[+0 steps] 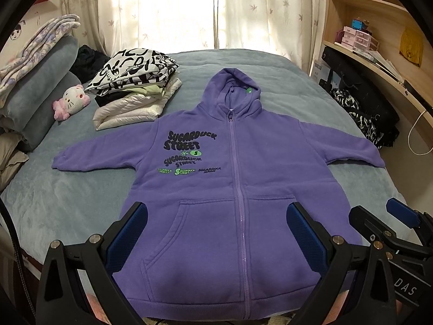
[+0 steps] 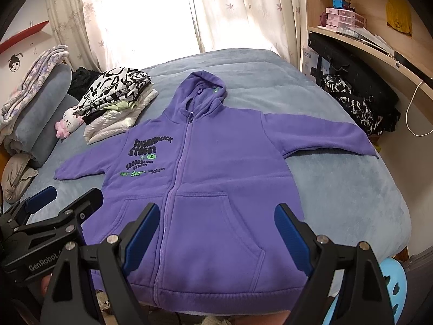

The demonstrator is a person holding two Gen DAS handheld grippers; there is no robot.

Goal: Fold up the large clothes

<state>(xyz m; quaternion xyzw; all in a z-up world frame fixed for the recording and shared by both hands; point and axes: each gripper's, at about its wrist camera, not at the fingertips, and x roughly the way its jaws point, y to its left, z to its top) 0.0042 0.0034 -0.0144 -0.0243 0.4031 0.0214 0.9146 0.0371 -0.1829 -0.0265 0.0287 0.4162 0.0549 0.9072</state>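
I see the purple hoodie (image 1: 230, 189) lying flat on the grey-blue bed (image 1: 67, 203), front side up, zipper closed, both sleeves spread out to the left and right, the hood pointing to the far side. My left gripper (image 1: 216, 238) is released, its blue pads wide apart above the near hem, holding nothing. My right gripper (image 2: 216, 238) is also released, over the near pocket area, just beside the left one. Far left on the bed there is a stack of folded clothes (image 1: 135, 92), and near it a plush toy (image 1: 71, 101).
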